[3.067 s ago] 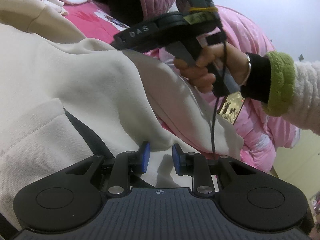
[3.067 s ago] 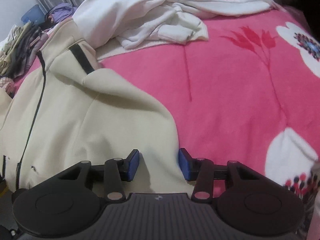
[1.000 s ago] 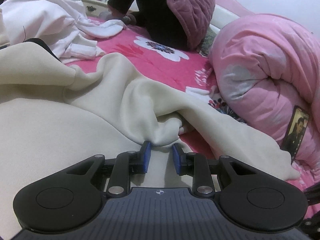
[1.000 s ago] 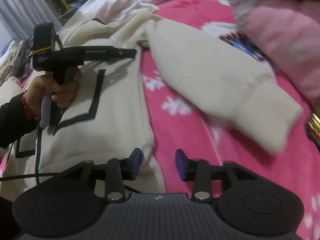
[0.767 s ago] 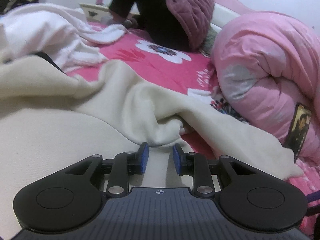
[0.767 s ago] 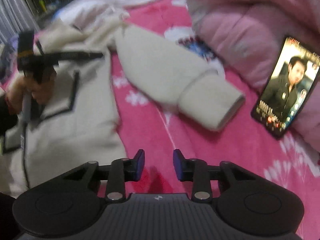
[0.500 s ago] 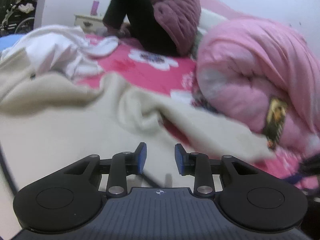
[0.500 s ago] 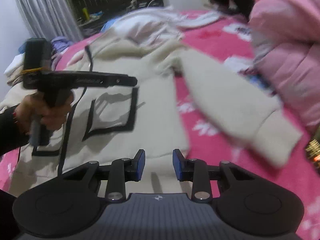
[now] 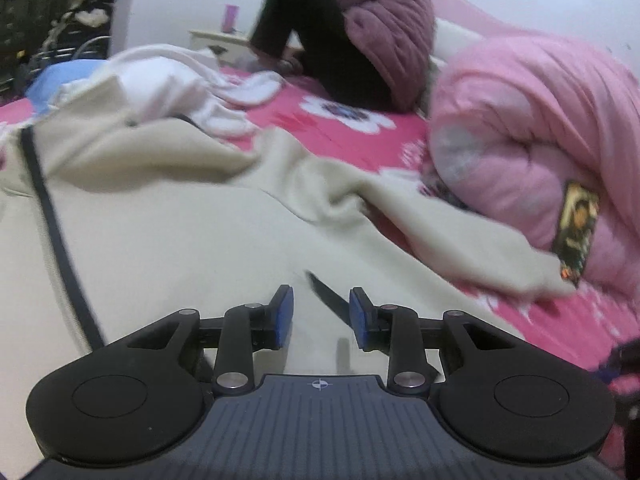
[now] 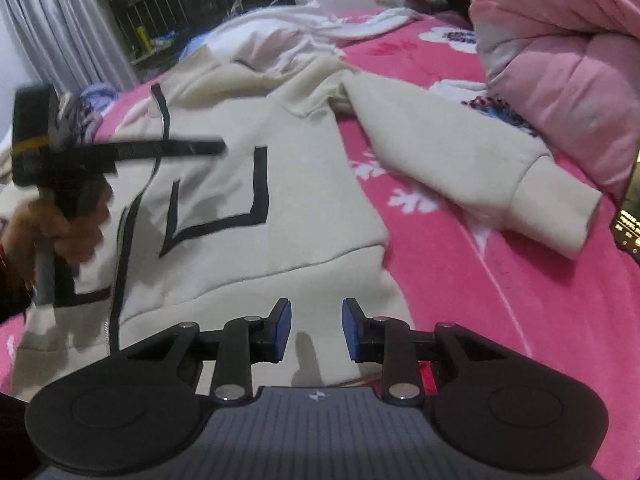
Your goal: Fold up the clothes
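A cream hooded sweatshirt (image 10: 248, 216) with black line trim lies spread on the pink bed cover (image 10: 500, 292). Its one visible sleeve (image 10: 472, 160) stretches out to the right, cuff toward the pink quilt. My right gripper (image 10: 315, 330) hovers open just above the sweatshirt's hem, nothing between its fingers. In the left wrist view the same sweatshirt (image 9: 168, 240) fills the foreground, and my left gripper (image 9: 321, 316) is open over its body with a black trim line showing between the pads. In the right wrist view the left gripper (image 10: 212, 146) is held by a hand above the chest.
A rolled pink quilt (image 9: 536, 132) lies on the right with a phone (image 9: 576, 232) propped against it. White clothes (image 9: 168, 84) are piled behind the sweatshirt. A person (image 9: 360, 32) in a maroon jacket sits at the far end of the bed.
The left gripper let go of the bunched sleeve fabric and pulled back over the sweatshirt's body. The right gripper swung from the sleeve cuff back to the hem.
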The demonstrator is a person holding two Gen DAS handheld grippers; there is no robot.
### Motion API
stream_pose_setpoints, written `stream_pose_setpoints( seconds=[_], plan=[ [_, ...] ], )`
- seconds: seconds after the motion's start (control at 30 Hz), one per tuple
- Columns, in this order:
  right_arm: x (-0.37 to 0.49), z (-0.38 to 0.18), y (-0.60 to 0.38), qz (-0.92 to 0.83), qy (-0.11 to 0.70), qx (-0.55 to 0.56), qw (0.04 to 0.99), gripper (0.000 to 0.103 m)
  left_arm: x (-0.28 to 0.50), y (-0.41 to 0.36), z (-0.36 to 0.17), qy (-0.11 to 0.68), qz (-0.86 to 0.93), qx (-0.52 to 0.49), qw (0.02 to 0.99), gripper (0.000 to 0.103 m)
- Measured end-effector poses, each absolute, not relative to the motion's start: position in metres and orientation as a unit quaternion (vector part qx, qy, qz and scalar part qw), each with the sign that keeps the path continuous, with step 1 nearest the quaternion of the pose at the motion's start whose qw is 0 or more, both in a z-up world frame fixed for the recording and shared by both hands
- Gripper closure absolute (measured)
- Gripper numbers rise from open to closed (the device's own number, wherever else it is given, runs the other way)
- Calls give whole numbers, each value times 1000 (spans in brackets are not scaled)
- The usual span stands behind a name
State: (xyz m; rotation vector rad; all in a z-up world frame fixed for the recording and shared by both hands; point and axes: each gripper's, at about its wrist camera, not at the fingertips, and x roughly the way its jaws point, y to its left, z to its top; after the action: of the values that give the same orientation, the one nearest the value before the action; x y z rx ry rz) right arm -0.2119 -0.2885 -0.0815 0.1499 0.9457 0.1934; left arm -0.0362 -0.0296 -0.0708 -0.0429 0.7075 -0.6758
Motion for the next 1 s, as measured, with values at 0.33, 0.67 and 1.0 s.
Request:
stream_pose_setpoints(
  seconds=[0.33,0.67,1.0],
  plan=[
    [-164,-69,-288,107,425,96,894,73,43,-2,-34,275,-226,-25,934,72],
    [-136,-96,-265,153,457,110,869,70,136,-3,-19,267,-245,145,921,30],
    [-47,-23,-255,274,318,112,901,64,154,81,-8,339,-286,8,896,29]
  ],
)
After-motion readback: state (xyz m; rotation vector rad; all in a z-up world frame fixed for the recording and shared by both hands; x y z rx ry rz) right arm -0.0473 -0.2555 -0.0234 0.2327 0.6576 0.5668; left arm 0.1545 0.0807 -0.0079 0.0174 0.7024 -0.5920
